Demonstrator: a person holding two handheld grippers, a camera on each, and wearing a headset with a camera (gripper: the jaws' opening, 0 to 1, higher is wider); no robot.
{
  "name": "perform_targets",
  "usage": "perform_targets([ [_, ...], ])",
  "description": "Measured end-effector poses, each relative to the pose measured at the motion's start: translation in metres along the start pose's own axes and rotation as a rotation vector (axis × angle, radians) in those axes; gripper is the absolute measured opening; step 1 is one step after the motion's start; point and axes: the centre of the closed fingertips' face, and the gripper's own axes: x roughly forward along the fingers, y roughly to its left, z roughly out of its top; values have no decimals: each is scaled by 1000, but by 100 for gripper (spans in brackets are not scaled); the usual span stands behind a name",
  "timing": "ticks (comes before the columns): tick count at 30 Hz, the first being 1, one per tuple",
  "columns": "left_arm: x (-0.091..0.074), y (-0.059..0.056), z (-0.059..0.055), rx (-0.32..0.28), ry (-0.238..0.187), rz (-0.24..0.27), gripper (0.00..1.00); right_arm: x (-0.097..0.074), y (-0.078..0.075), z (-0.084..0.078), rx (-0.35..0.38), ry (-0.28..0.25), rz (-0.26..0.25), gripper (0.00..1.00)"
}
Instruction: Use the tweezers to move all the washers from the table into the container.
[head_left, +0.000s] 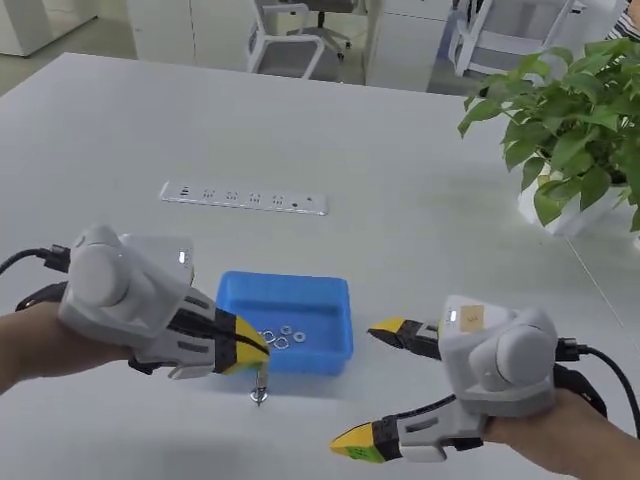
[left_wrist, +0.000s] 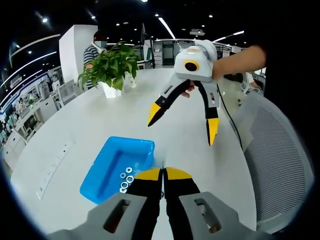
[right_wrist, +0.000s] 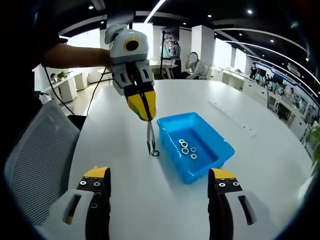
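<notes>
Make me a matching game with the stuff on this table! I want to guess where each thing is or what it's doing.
Things:
1. tweezers
2. cluster of washers
3. potted plant
4. right gripper

Places or states:
A. inside the blue container
B. jaws wide open, holding nothing
C. held in the shut jaws of the left gripper, pointing down
D. standing at the far right side of the table

Right pairs: 1-C, 2-A, 3-D, 4-B
</notes>
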Motion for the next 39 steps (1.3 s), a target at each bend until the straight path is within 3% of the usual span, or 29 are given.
perform_targets([
  [13,-4,0,-4,-5,19,-29,4,24,7,11,-121,13,109,52],
  [27,-5,-3,-2,-13,18,-41,4,58,17,17,-204,30,220,35],
  [39,-5,-3,-1,-6,23,-63,4,85,20,20,-266,45,264,24],
])
